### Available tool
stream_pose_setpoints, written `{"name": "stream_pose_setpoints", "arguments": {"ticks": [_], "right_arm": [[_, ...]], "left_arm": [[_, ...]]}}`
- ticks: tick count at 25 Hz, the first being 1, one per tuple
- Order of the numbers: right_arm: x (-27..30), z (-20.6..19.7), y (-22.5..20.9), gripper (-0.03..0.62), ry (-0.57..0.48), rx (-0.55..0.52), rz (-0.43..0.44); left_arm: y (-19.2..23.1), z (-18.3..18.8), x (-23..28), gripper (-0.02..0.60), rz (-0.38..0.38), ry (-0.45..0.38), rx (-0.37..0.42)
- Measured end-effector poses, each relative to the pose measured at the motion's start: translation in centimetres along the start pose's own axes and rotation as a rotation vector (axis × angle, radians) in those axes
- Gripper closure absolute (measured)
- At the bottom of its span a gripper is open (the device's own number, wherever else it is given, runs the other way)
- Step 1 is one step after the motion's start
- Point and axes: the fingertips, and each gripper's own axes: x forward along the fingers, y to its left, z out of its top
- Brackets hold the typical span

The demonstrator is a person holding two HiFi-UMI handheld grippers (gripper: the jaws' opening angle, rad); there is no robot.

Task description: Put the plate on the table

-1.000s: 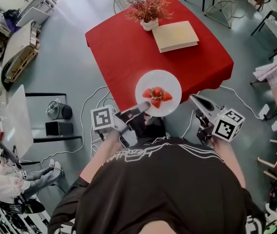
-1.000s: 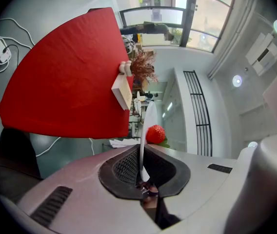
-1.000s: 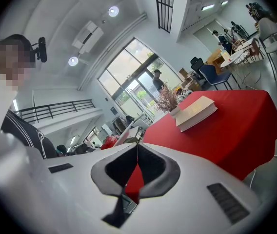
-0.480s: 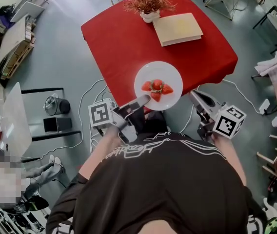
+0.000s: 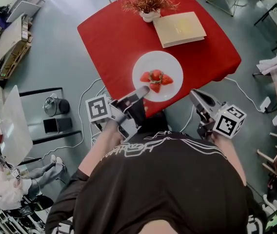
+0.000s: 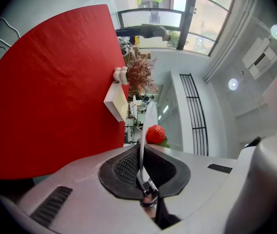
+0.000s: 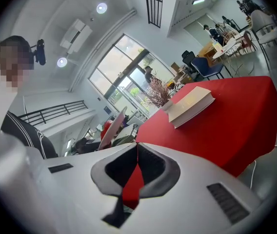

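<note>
**A:** The round white plate [image 5: 170,65] is seen clamped at its near-left rim by the left hand-held gripper [image 5: 141,92]. In the left gripper view the jaws are shut tight on the thin edge, and the plate [image 6: 148,123] is viewed edge-on.

**B:** And the right hand-held gripper [image 5: 195,95]?

**A:** Its jaws are closed together with nothing caught between them. It is held off to the plate's right, well apart from the rim, so the left one is plainly the nearer and the only one bearing the load.

**B:** Where is the plate placed against the red-clothed surface [image 5: 114,38]?

**A:** From the head view it is seen over the near edge of the cloth, just inside it. In the left gripper view it appears to be held level and clear of the cloth. That is judged rather than certain, since contact cannot be read from above. The surface lies below and ahead of the grip.

**B:** So a lowering is called for?

**A:** Probably, with the plate kept flat. A cluster of red strawberries [image 5: 155,77] with green leaves is carried at its centre and could be rolled by a tilt.

**B:** Anything in the way?

**A:** A cream closed book [image 5: 179,28] and a white pot of reddish dried twigs [image 5: 148,6] are set further back, well apart from the plate.
</note>
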Motion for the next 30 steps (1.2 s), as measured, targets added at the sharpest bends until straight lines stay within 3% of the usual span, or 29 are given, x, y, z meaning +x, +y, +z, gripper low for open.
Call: {"name": "stream_pose_setpoints", "arguments": {"ticks": [4, 13, 25, 30], "right_arm": [[1.2, 0.1, -0.9, 0.586, 0.007, 0.019, -0.008], [3.7, 0.6, -2.7, 0.586, 0.009, 0.073, -0.018], [5.6, -0.8, -4.6, 0.586, 0.049, 0.135, -0.029], [6.0, -1.1, -4.8, 0.586, 0.055, 0.150, -0.028]], "left_arm": [[0.2, 2.3, 0.9, 0.563, -0.018, -0.022, -0.011], [4.5, 6.8, 3.1, 0.563, 0.044, -0.063, -0.041], [11.5, 10.0, 5.6, 0.563, 0.155, -0.071, -0.069], [14.3, 10.6, 5.7, 0.563, 0.255, -0.067, -0.073]]}}
